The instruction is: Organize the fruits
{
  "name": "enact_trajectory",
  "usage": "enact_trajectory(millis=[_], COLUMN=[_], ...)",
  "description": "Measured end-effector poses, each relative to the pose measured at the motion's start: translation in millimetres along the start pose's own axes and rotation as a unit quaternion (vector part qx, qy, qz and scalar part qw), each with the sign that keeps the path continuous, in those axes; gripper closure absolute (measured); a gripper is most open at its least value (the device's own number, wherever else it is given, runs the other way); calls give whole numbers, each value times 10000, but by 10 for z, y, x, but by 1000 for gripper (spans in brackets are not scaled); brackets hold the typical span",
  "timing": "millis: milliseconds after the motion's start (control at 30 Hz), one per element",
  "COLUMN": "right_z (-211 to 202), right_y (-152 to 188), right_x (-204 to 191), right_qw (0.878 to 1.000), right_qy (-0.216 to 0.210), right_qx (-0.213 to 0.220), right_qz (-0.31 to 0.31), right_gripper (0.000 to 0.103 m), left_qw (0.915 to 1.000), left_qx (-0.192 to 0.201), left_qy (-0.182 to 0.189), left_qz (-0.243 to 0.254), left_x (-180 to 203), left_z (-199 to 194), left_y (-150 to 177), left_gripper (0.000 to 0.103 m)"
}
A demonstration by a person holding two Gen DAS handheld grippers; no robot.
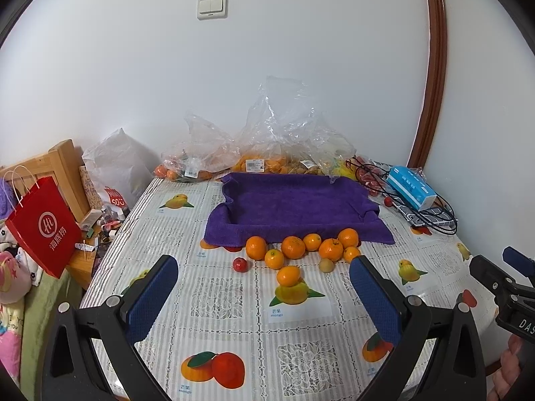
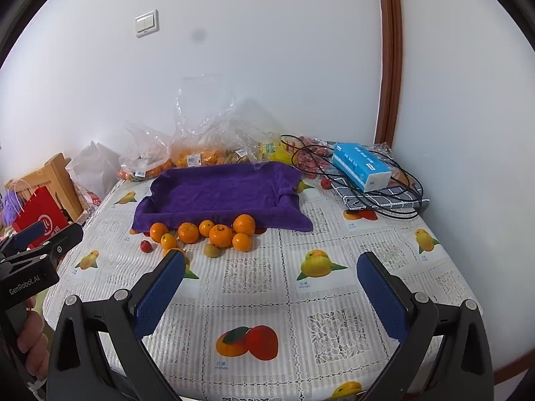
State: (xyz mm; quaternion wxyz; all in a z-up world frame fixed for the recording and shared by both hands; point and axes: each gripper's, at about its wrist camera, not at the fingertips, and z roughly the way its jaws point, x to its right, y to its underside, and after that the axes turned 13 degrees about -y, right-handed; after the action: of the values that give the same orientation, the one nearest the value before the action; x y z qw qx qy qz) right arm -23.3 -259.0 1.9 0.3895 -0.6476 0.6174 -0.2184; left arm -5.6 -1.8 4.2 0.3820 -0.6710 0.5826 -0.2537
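On table (image 1: 234, 300), near edge of purple towel (image 1: 294, 207): oranges (image 1: 293, 247) clustered, one orange (image 1: 288, 275) nearer me. My left claw (image 1: 264, 287) and right claw (image 2: 271, 280) both spread wide, empty. Fruit looks light, round, rolls easily; grip across middle, gently

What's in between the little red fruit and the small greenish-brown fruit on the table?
In the left wrist view, two oranges sit between the red fruit and the greenish-brown fruit: one orange nearer the purple towel, another orange closer to the camera.
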Motion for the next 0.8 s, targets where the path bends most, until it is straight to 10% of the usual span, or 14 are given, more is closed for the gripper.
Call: enact_trajectory(millis=[800], right_z=[-1], right_y=[23], right_x=[-18], right_qw=[10000], right_qy=[6], right_qx=[-3], right_qz=[-5], right_gripper=[2], left_qw=[10000], left_qx=[-30], left_qy=[44], left_qz=[-36], left_x=[-9], left_z=[3], left_y=[1], left_gripper=[0])
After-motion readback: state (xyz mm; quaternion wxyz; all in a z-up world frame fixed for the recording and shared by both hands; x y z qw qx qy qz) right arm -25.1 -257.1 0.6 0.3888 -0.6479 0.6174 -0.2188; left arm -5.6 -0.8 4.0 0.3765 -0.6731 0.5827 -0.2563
